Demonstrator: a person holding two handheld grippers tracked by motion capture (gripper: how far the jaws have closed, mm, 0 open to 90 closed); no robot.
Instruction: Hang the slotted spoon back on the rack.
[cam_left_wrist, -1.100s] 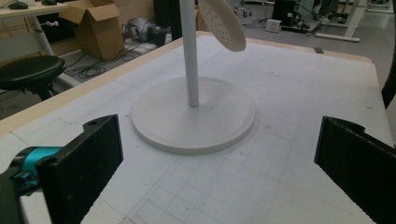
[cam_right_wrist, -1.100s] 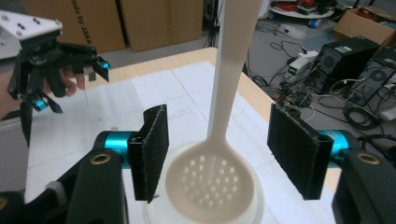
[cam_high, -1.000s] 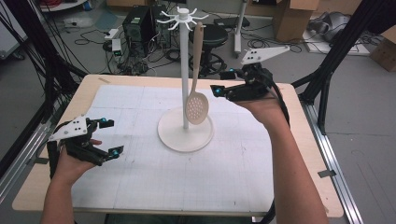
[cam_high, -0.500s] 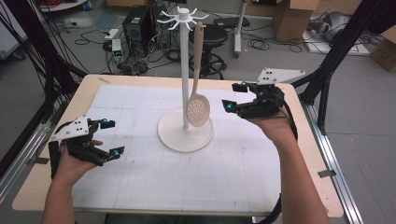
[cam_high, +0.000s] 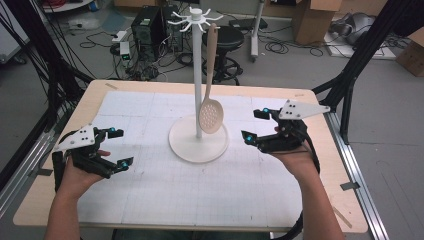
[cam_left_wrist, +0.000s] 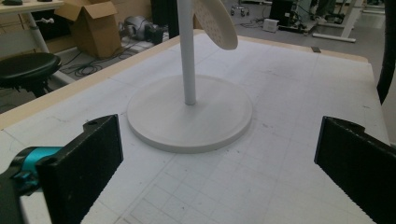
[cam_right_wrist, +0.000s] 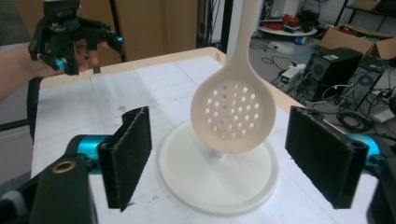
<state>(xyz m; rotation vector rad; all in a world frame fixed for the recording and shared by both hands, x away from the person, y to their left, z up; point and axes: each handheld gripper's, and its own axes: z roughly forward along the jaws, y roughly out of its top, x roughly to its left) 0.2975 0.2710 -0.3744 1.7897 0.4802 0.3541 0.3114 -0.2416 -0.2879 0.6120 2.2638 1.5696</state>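
One slotted spoon (cam_high: 210, 115) hangs upright from the stand (cam_high: 198, 144); my right gripper (cam_high: 256, 126), nearer and toward the bench's right edge, has just been spreading its jaws, empty.

The spoon (cam_right_wrist: 232, 115) and stand (cam_high: 198, 145) look like matt, smooth cream plastic. The table (cam_high: 320, 145) is pale wood under a matt white gridded mat (cam_high: 200, 190). The pads (cam_right_wrist: 126, 156) on each gripper are black, ribbed and rough.

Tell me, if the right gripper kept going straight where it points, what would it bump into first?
Probably the slotted spoon hanging on the stand: its bowl sits dead ahead of the open right gripper.
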